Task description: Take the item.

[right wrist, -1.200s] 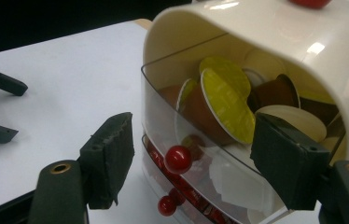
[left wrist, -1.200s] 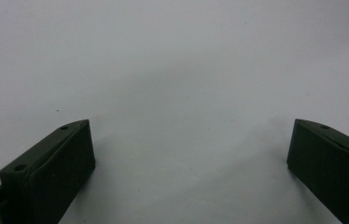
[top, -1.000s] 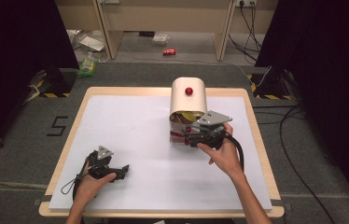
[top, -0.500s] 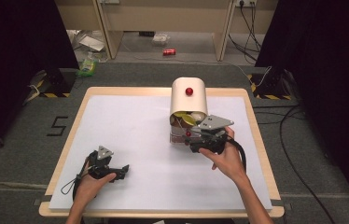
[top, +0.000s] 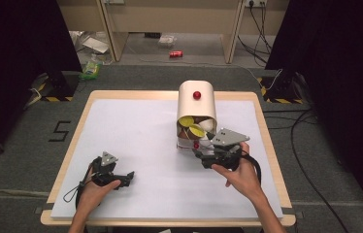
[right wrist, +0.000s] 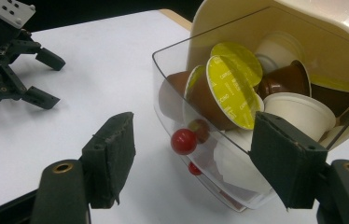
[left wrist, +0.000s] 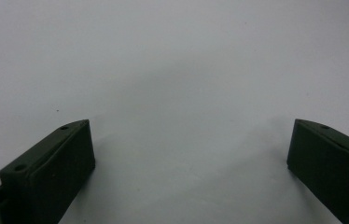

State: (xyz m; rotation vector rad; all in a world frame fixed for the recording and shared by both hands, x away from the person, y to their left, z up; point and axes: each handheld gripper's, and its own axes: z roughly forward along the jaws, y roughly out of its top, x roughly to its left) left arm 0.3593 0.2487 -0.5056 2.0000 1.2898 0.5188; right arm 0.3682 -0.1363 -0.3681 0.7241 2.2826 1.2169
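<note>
Since a second ago the right claw has been easing back a little toward the near edge of the bench, drawing away from the clear drawer of the capsule box, while the left claw is staying parked near the bench's near left corner. Nearest, that left claw is resting with its jaws spread wide over bare white surface, holding nothing. Farther in, right of centre, the right claw is hovering just in front of the drawer, jaws wide apart and empty, straddling the small red knob on the drawer's front. To do this step well, I judge the jaws should be closing squarely on that round, glossy knob, then pulling straight and level, since a slanted tug could be tipping the light box. Inside the transparent plastic drawer, smooth tapered capsules are lying jumbled: brown and white cups, some with yellow foil lids. Behind, the cream, arch-topped housing is carrying a second red knob toward the far edge.
</note>
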